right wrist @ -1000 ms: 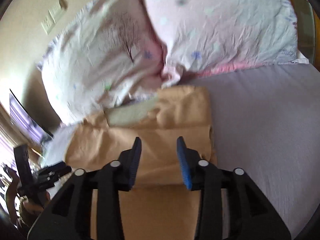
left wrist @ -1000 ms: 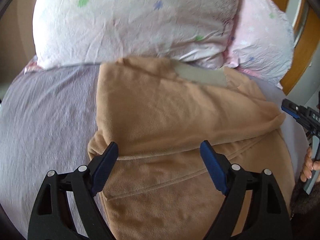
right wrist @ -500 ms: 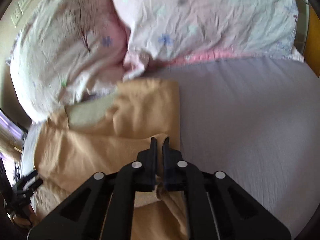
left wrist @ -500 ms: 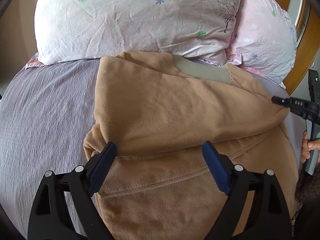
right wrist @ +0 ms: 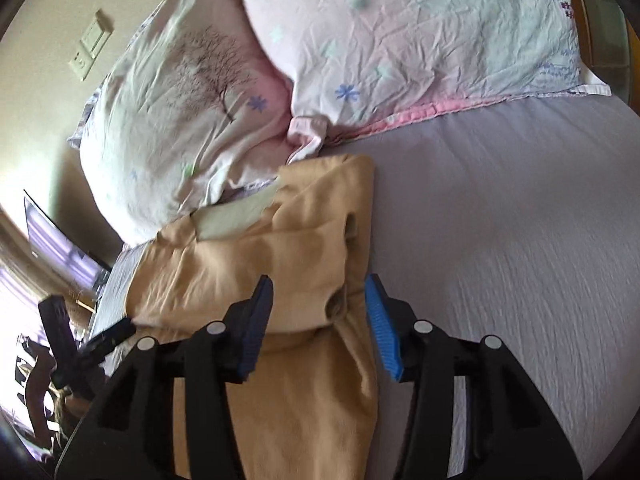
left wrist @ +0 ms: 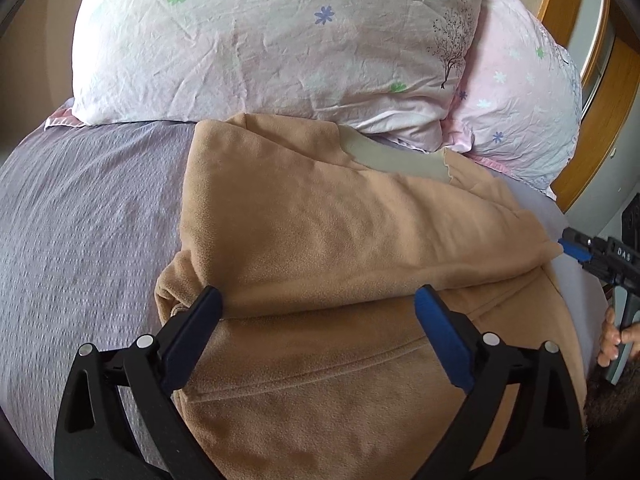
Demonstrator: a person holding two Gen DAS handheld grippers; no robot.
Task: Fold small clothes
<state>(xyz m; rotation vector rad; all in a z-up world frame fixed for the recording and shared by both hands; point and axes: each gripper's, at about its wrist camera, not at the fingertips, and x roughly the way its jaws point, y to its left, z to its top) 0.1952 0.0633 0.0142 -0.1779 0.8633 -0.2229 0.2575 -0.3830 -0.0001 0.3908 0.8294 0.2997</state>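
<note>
A tan fleece garment [left wrist: 320,248] with a grey-green collar [left wrist: 396,158] lies on the bed, its upper part folded down over the lower part. My left gripper [left wrist: 320,320] is open, its jaws spread wide just above the folded edge. The right wrist view shows the same garment [right wrist: 248,264] and my right gripper [right wrist: 320,312] open, its blue pads on either side of the garment's right corner, holding nothing. The right gripper also shows at the garment's right edge in the left wrist view [left wrist: 576,250]. The left gripper shows at the far left of the right wrist view [right wrist: 104,340].
The bed has a lilac sheet [left wrist: 88,216]. Two pale floral pillows [left wrist: 280,40] [left wrist: 520,112] lie right behind the garment, touching its collar. A wooden bed frame [left wrist: 592,120] stands at the right. A wall switch [right wrist: 90,50] is on the wall.
The right gripper closed on the garment's right corner half a second ago and has now opened and let go. The left gripper stayed open over the fold.
</note>
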